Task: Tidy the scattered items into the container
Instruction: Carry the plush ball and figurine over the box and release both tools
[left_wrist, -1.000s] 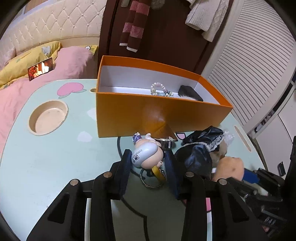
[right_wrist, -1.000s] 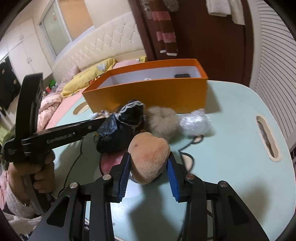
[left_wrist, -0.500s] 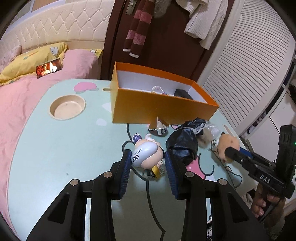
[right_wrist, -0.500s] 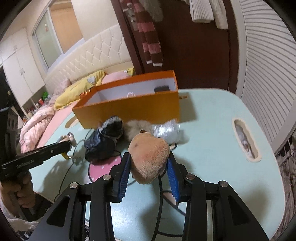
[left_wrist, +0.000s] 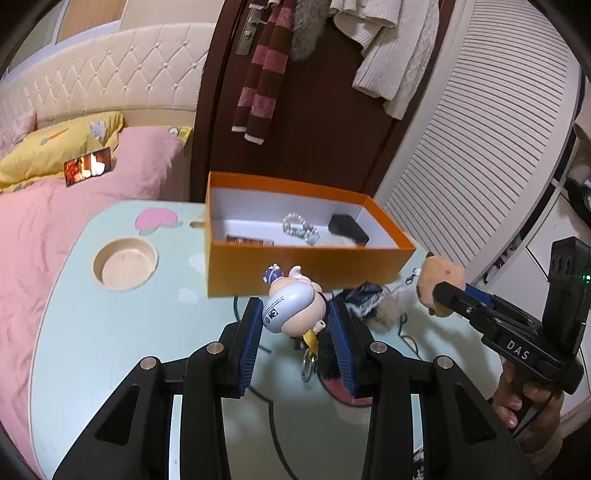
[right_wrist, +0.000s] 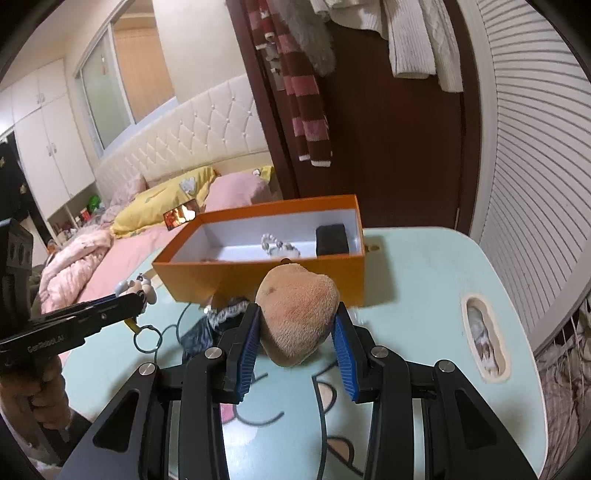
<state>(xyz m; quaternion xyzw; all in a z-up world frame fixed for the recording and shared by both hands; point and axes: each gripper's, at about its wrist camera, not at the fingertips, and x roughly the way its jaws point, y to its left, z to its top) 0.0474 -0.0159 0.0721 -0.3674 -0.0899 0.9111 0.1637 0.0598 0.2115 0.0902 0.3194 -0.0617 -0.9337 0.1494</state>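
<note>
The orange box (left_wrist: 295, 262) stands open on the pale green table, also in the right wrist view (right_wrist: 266, 275). It holds a bead bracelet (left_wrist: 300, 228), a black case (left_wrist: 348, 229) and a small brown item (left_wrist: 249, 240). My left gripper (left_wrist: 295, 325) is shut on a pig figurine keychain (left_wrist: 293, 308) held above the table in front of the box. My right gripper (right_wrist: 297, 338) is shut on a tan plush toy (right_wrist: 297, 317), lifted near the box's right front corner. A black frilly cloth (left_wrist: 364, 297) and a fluffy pom-pom (left_wrist: 391, 310) lie on the table between the grippers.
The table (left_wrist: 110, 332) has a round cup recess (left_wrist: 125, 264) at left and a slot (right_wrist: 482, 332) at right. A bed with pink bedding (left_wrist: 55, 206) borders the left. A dark door (left_wrist: 317, 110) with hanging clothes stands behind the box.
Both grippers have risen from the table with their items and now look down into the box. The figurine and the plush have left the table surface.
</note>
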